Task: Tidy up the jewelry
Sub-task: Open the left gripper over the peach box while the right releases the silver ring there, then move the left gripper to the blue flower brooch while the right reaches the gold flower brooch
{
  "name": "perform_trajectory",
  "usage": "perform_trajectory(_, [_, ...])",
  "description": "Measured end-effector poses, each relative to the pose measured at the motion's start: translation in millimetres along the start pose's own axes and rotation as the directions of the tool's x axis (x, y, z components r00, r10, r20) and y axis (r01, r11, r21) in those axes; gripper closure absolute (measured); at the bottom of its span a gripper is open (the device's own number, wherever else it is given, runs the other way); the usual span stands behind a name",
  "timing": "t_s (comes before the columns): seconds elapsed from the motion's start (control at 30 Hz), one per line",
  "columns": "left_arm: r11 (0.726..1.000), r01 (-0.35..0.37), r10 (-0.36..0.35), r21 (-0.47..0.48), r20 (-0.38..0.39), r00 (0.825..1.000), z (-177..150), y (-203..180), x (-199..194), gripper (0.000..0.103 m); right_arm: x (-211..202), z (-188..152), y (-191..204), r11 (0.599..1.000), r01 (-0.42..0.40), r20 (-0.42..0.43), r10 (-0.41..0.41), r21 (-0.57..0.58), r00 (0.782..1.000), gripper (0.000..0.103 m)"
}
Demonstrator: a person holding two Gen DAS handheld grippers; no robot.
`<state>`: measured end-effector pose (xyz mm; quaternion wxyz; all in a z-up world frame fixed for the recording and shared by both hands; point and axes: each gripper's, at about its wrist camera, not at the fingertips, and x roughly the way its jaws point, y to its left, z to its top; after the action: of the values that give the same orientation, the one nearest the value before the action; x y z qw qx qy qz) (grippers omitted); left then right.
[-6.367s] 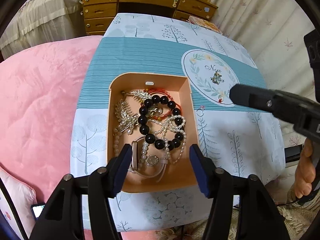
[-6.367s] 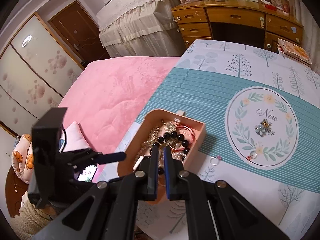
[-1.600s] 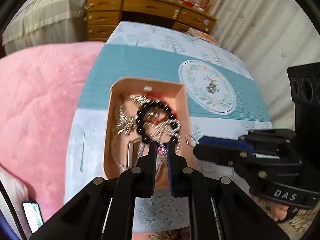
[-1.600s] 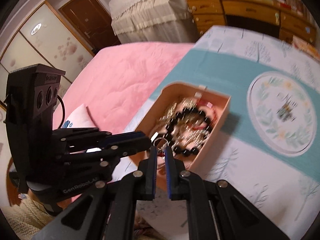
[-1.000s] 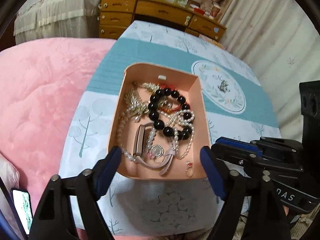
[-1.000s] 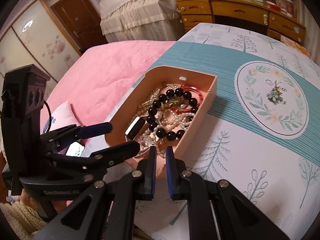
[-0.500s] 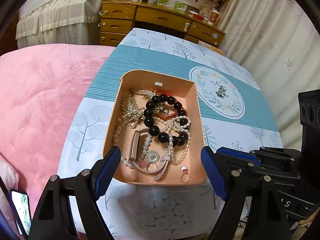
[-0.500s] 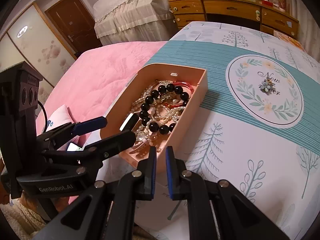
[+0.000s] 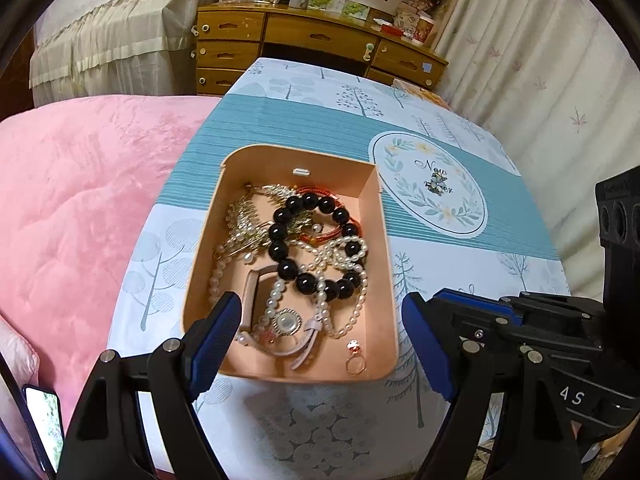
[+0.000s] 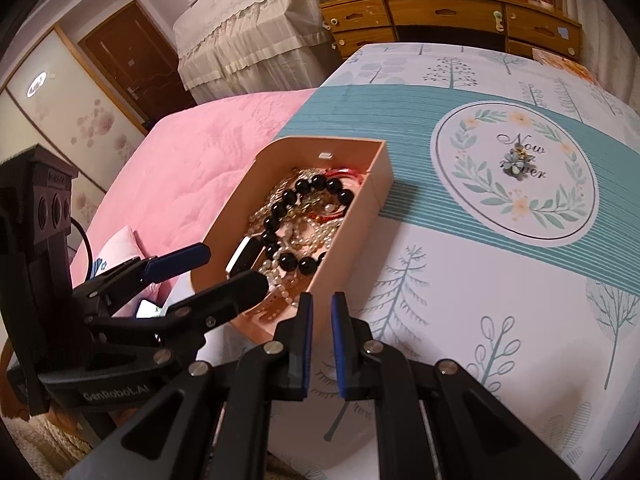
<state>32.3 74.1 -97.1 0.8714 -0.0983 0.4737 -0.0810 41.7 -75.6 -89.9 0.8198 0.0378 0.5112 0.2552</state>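
I hold my left gripper [image 9: 322, 330] released over the tray [image 9: 390, 280], and my right gripper [image 10: 321, 342] nearly clenched, grasping nothing.

You have the box [image 9: 206, 256] on the table [image 9: 460, 268], the ring [image 9: 355, 362] in its near right corner, the brooch [image 9: 437, 181] lying beyond to its right.

Home bedroom: pink bedspread [image 9: 80, 200], wooden dresser [image 9: 304, 48], curtains [image 9: 540, 60], probably wardrobe doors [image 10: 72, 116].

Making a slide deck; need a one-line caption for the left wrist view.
Open left claw hovers over a peach box of tangled jewelry, ring in its near corner.
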Motion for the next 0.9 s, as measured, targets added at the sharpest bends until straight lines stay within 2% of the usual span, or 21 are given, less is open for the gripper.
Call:
perform_trajectory(0.13, [0.999,-0.005,0.005,0.037,-0.006,1.000,10,-16,4,0.022,-8,1,-14,1.000,0.009,0.031,-0.010,0.022,0.999,0.093])
perform_trajectory(0.23, [0.995,-0.005,0.007,0.104,-0.018,1.000,20,-36,8,0.022,-21,6,-32,0.999,0.016,0.065,-0.019,0.044,0.998,0.093])
perform_trajectory(0.43, [0.967,0.002,0.010,0.255,-0.048,0.999,48,-78,29,0.022,-42,26,-72,0.995,0.062,0.103,-0.070,0.079,0.992,0.093])
perform_trajectory(0.63, [0.962,0.068,-0.038,0.264,-0.117,0.992,88,-107,70,0.022,-49,56,-123,0.983,0.108,0.120,-0.126,0.146,0.985,0.093])
perform_trajectory(0.9, [0.963,0.060,-0.005,0.262,-0.204,0.979,119,-147,143,0.022,-19,91,-189,0.964,0.112,0.072,-0.132,0.242,0.989,0.093])
